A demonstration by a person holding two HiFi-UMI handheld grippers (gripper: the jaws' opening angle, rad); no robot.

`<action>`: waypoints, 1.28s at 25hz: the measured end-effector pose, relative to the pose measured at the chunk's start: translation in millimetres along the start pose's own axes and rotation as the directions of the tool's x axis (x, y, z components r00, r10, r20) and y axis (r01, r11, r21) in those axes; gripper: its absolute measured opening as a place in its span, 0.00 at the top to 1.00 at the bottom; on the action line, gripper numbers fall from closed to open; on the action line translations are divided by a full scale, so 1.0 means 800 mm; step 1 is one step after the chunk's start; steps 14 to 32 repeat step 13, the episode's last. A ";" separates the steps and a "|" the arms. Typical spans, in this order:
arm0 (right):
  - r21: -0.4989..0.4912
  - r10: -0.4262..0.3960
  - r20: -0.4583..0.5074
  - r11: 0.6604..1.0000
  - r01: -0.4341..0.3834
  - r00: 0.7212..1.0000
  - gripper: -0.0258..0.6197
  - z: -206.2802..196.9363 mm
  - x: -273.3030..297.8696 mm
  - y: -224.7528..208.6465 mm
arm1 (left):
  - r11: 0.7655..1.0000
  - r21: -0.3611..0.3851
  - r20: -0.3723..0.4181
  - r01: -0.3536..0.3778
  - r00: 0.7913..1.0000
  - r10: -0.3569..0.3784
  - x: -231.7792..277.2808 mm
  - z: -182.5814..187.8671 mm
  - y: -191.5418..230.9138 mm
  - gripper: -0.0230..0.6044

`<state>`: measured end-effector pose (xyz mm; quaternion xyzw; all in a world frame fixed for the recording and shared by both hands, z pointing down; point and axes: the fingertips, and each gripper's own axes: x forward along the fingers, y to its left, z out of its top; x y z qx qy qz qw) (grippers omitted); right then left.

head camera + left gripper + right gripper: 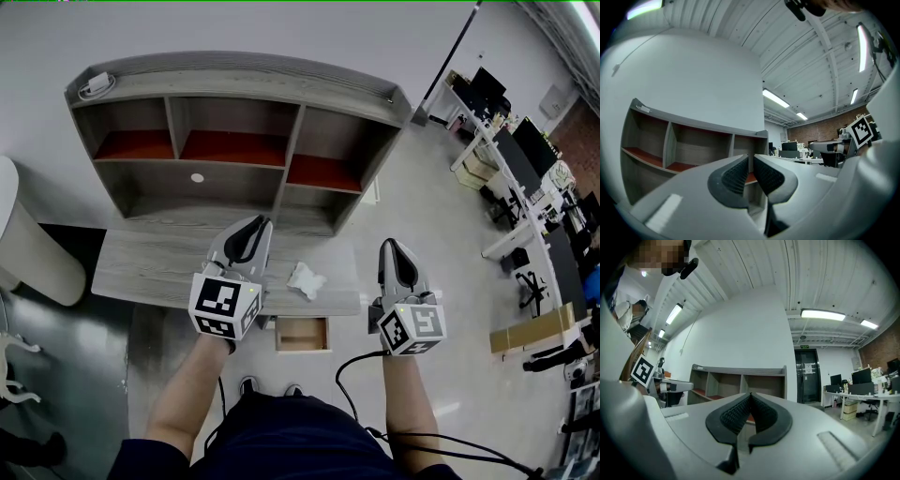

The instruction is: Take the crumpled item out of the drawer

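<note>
Here, drawer [302,335] open under desk [150,267], crumpled item [306,279] lying on desktop

Desk [150,267] lies bare from its front-left corner to the left gripper [255,228]. Hutch [234,89] walls off the back edge. Crumpled item [306,279] sits by the front edge; the open drawer [302,334] juts out below it.
</note>
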<state>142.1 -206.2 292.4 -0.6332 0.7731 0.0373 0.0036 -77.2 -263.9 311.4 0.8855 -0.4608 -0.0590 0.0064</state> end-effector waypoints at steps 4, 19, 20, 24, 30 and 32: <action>-0.004 -0.003 0.004 1.000 0.003 1.000 0.95 0.000 0.001 0.002 | 1.000 -0.001 0.008 0.010 1.000 -0.010 0.002 0.001 0.001 0.91; -0.019 -0.014 0.001 1.000 0.014 1.000 0.95 -0.002 0.010 0.005 | 1.000 -0.012 0.017 0.025 1.000 -0.025 0.013 -0.002 0.012 0.91; -0.019 -0.014 0.001 1.000 0.014 1.000 0.95 -0.002 0.010 0.005 | 1.000 -0.012 0.017 0.025 1.000 -0.025 0.013 -0.002 0.012 0.91; -0.019 -0.014 0.001 1.000 0.014 1.000 0.95 -0.002 0.010 0.005 | 1.000 -0.012 0.017 0.025 1.000 -0.025 0.013 -0.002 0.012 0.91; -0.019 -0.014 0.001 1.000 0.014 1.000 0.95 -0.002 0.010 0.005 | 1.000 -0.012 0.017 0.025 1.000 -0.025 0.013 -0.002 0.012 0.91; -0.019 -0.014 0.001 1.000 0.014 1.000 0.95 -0.002 0.010 0.005 | 1.000 -0.012 0.017 0.025 1.000 -0.025 0.013 -0.002 0.012 0.91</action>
